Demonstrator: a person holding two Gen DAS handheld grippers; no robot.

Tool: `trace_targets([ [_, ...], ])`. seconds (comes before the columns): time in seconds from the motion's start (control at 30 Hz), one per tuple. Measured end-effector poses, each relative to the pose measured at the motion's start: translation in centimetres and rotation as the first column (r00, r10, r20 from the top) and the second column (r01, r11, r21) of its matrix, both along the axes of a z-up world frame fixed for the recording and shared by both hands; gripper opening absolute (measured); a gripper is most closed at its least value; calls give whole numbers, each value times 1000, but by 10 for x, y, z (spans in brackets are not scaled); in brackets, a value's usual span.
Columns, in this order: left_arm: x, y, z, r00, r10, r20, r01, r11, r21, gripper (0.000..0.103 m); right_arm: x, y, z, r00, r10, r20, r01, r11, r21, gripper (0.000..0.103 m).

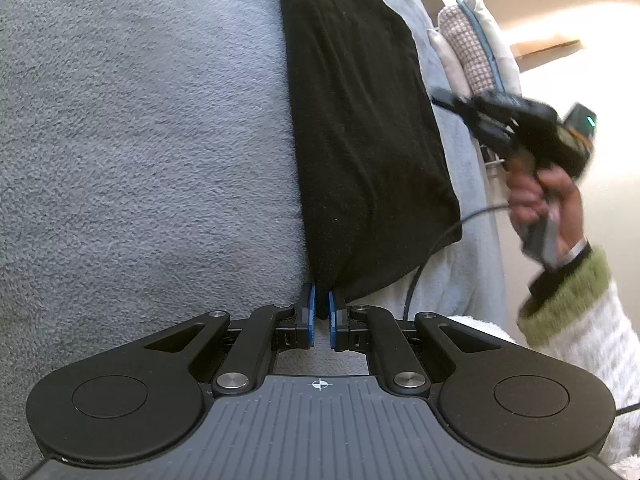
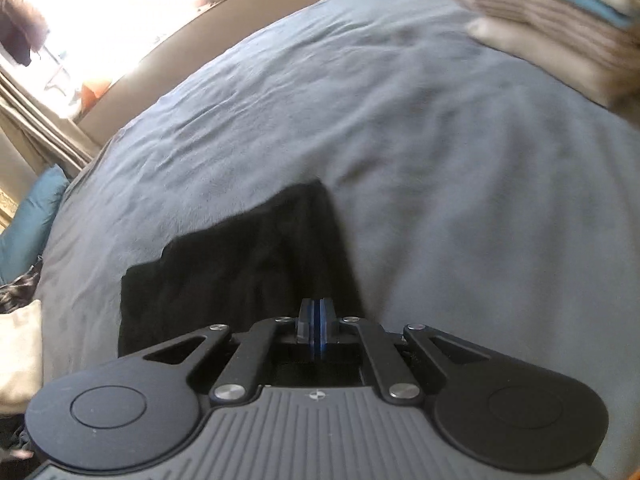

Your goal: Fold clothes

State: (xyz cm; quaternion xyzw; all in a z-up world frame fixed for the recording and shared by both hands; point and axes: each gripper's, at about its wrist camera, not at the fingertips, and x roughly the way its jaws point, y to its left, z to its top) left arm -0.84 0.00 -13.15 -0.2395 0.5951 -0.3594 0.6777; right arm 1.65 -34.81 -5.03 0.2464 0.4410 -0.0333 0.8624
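Black garment folded on the grey bed, one corner pinched in your left jaws.

Your left gripper (image 1: 320, 312) has its jaws clamped on the near corner of the folded black knit garment (image 1: 360, 128), which stretches straight ahead of those jaws across the fuzzy grey blanket on the bed (image 1: 140, 140). Your right gripper (image 2: 317, 320) has its jaws pressed together with nothing between them, the garment lying just ahead and to their left. A stack of folded light and checked textiles (image 2: 560, 28) sits far ahead to the right of the right jaws. Your right hand (image 1: 540, 200) shows a white sleeve with a green cuff (image 1: 568, 300).
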Motion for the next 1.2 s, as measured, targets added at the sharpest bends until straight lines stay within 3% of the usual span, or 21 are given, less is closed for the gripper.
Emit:
trace_targets([
  [0.17,4,4,-3,1000,-9,-7,9,1000,-11,6,23,-23,-12,991,-130,-17,129,991,-39,2],
  [0.23,4,6,-5,1000,-8,-15,8,1000,-21,6,20,-32,-5,987,-158,11,158,987,10,2],
  [0.33,4,9,-8,1000,-5,-30,4,999,-35,6,18,-29,8,992,-106,61,101,991,91,4],
  [0.37,4,9,-8,999,-5,-33,4,999,-38,6,21,-26,10,994,-85,63,79,992,100,6],
  [0.47,4,6,-8,999,-4,-34,3,999,-41,6,32,-13,11,999,-24,48,19,995,94,32],
  [0.5,2,7,-8,999,-3,-32,2,999,-40,6,37,-10,9,999,-12,43,9,997,83,32],
  [0.67,-4,7,-6,1000,11,-21,-12,999,-37,6,58,0,-1,999,45,17,-46,994,97,29],
  [0.73,-5,6,-6,1000,14,-21,-14,999,-37,6,64,3,-5,998,61,11,-62,994,93,3],
  [0.87,-6,5,-7,1000,14,-22,-15,999,-42,6,64,4,-6,998,33,51,-36,998,47,3],
  [1.1,-3,3,-8,1000,11,-28,-12,999,-47,7,55,-24,-26,993,-110,33,99,967,235,11],
  [1.2,-1,6,-8,999,11,-33,-13,999,-51,7,34,-32,-12,992,-113,48,99,968,232,17],
])
